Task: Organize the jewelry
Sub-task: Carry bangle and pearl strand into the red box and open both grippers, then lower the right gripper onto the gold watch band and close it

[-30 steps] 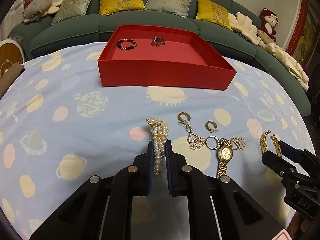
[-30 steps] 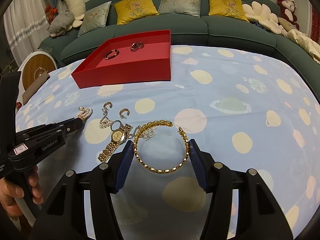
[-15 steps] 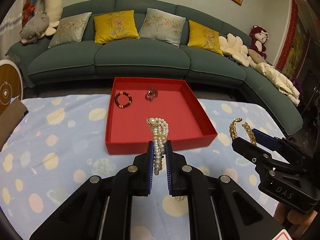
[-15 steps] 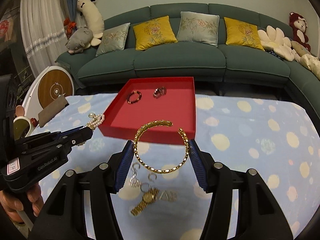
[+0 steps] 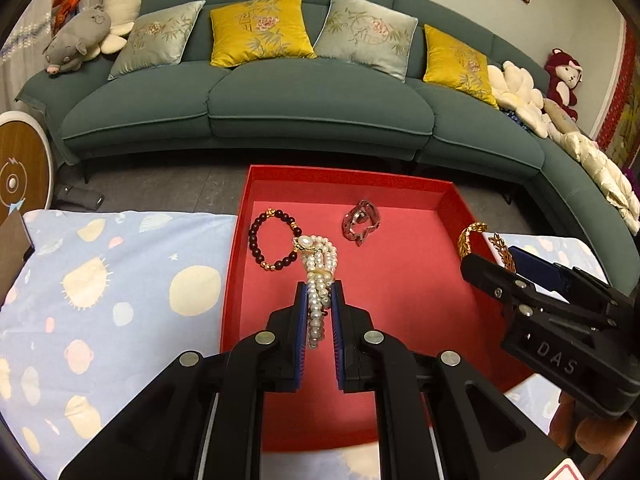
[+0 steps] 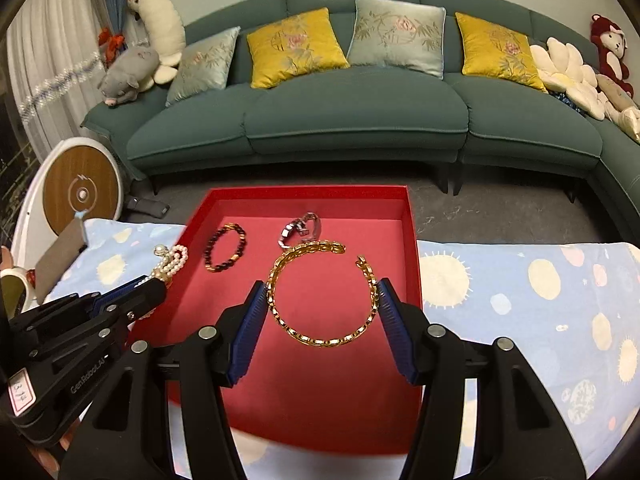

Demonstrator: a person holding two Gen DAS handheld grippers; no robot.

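Observation:
My left gripper is shut on a pearl bracelet and holds it above the red tray. My right gripper is shut on a gold chain bangle, its pads pressing the bangle's two sides, also above the tray. In the tray lie a dark bead bracelet and a silver ring-like piece; both also show in the right wrist view, the bead bracelet and the silver piece. The right gripper appears at the right of the left wrist view, the left gripper at the left of the right wrist view.
The tray sits on a table with a light blue spotted cloth that also shows in the right wrist view. A green sofa with cushions stands behind. A round wooden-faced device stands at the left.
Both grippers have lifted their pieces off the cloth and moved forward over the red tray. The watch and earrings left on the cloth are out of view now.

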